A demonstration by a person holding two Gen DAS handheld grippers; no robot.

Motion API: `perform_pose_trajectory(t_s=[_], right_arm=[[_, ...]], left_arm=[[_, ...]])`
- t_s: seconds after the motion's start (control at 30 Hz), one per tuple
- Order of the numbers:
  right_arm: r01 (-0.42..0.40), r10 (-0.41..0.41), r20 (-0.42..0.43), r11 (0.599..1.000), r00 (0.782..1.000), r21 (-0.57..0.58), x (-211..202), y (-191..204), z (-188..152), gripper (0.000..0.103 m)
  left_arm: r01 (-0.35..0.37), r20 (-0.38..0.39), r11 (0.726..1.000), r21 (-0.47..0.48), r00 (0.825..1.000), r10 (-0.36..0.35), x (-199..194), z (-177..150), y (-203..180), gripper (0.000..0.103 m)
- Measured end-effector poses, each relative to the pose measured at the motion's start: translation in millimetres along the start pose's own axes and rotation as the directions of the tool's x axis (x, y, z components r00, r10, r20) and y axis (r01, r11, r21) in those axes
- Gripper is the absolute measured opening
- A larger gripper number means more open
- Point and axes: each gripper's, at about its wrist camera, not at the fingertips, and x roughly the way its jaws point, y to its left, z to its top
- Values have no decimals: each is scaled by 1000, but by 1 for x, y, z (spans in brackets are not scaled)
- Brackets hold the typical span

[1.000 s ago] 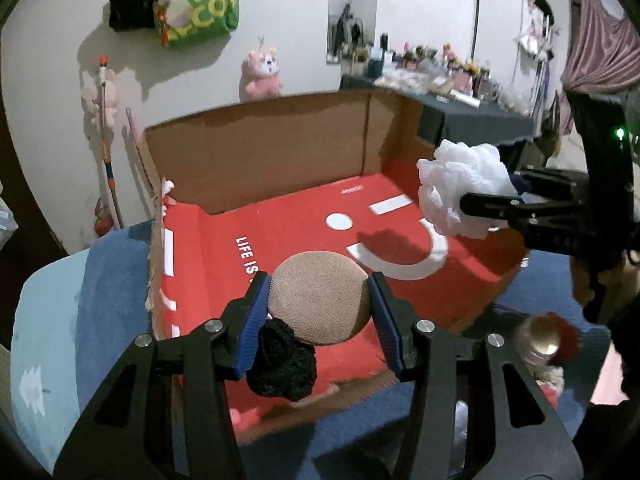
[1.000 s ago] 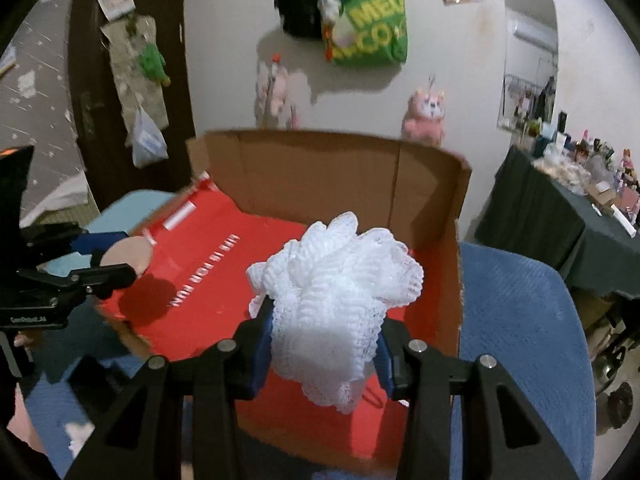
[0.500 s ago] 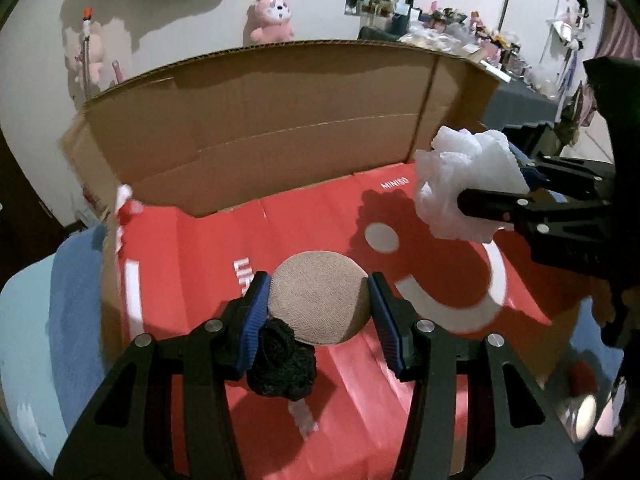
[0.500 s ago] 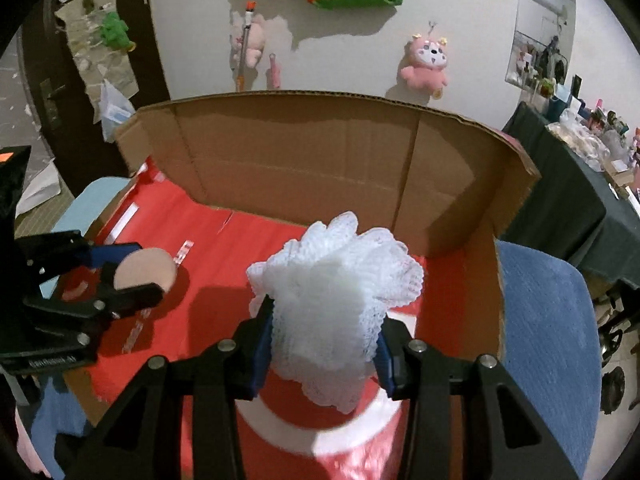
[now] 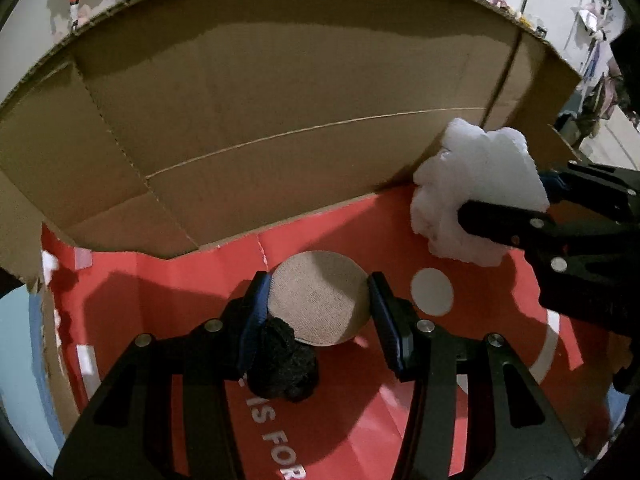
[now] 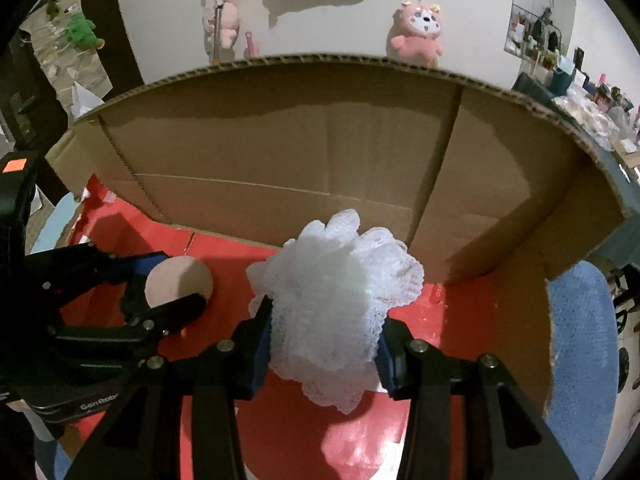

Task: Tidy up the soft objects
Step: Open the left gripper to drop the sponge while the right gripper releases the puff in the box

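My left gripper (image 5: 320, 312) is shut on a round tan sponge pad (image 5: 320, 300) with a black mesh tuft (image 5: 284, 364) hanging under it, low over the red floor of the cardboard box (image 5: 280, 100). My right gripper (image 6: 324, 340) is shut on a white mesh bath pouf (image 6: 336, 292), held inside the same box (image 6: 320, 144) near its back right corner. The pouf also shows at the right of the left wrist view (image 5: 476, 192), and the tan pad shows at the left of the right wrist view (image 6: 178, 280).
The box has tall brown walls at the back and right and a red printed floor (image 5: 360, 420). It rests on a blue cushion (image 6: 580, 340). A pink plush toy (image 6: 416, 32) hangs on the wall behind.
Both grippers have moved forward and down, deeper into the box, each still holding its object. The back wall now fills most of both views.
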Motion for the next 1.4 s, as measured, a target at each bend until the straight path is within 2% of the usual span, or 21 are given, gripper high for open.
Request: perform_pose_trajectory(t_s=[0.23, 0.57, 0.8, 0.9, 1.07, 1.4], right_arm=[[-7, 7, -15, 1000, 1000, -5, 3, -1, -3, 54], [-2, 2, -17, 1000, 1000, -8, 4, -2, -4, 55], [-2, 2, -18, 1000, 1000, -8, 5, -4, -1, 56], [-3, 2, -19, 1000, 1000, -8, 5, -3, -1, 58], [2, -2, -22, 1000, 1000, -16, 6, 1, -2, 60], [12, -12, -16, 1000, 1000, -15, 1, 0, -4, 69]], left_arm=[[-15, -9, 1000, -9, 1000, 15, 7, -3, 4, 50], [-22, -3, 1000, 6, 1000, 22, 8, -10, 1, 50], [-15, 2, 1000, 9, 1000, 15, 3, 0, -9, 50], [-8, 4, 1000, 8, 1000, 8, 4, 6, -5, 52], [-12, -3, 1000, 10, 1000, 12, 4, 7, 3, 64], [-22, 1, 1000, 2, 1000, 22, -4, 0, 6, 67]])
